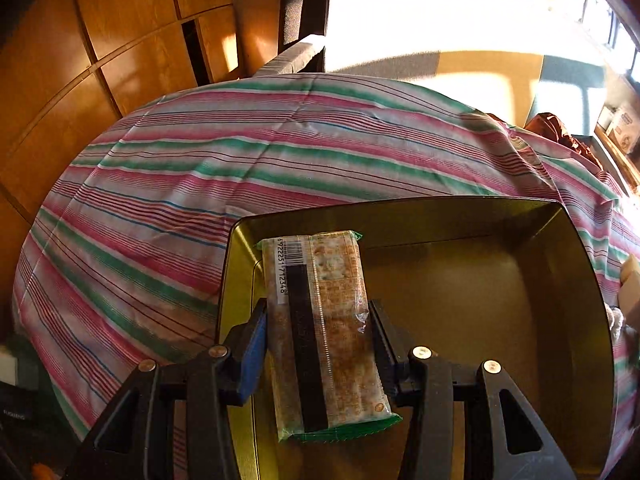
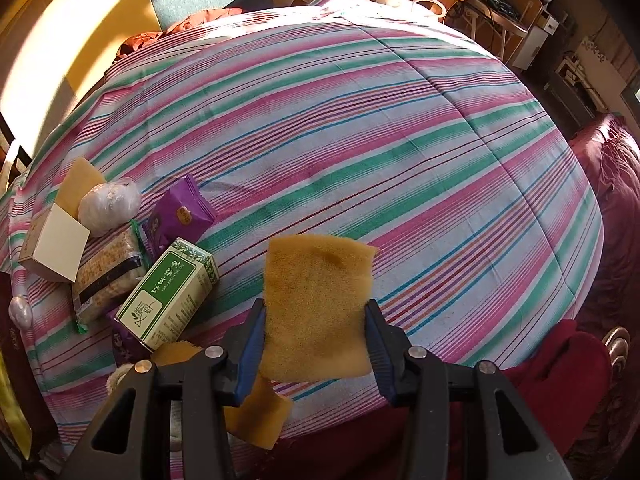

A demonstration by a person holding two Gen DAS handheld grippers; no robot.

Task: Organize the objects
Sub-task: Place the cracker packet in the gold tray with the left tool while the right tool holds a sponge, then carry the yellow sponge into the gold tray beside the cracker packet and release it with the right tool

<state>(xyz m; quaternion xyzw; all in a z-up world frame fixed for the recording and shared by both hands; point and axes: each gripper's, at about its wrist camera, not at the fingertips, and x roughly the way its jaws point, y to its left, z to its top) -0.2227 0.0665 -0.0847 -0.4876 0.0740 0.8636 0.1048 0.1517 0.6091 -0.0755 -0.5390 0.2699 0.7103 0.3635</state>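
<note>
both grippers loaded: left gripper (image 1: 318, 334) fingers pinch cracker pack (image 1: 324, 332) over gold tin (image 1: 580, 264); right gripper (image 2: 316, 334) fingers clamp floppy sponge sheet (image 2: 316, 308). slick wrapper may slip, land crooked.

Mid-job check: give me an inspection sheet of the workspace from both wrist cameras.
Surface: striped bedcover, wrinkled, sunlit.
Job's things: gold tin box open on the bed; cracker packet over its left part; tan sponge lifted over the cover.
Clutter: pile at left: green tea box, purple snack packet, second cracker packet, white bagged ball, cardboard box.
Grippers: left gripper shut on cracker packet; right gripper shut on tan sponge.
Cables: nothing seen near the bed.
Surroundings: wooden cabinets, wooden chairs.
</note>
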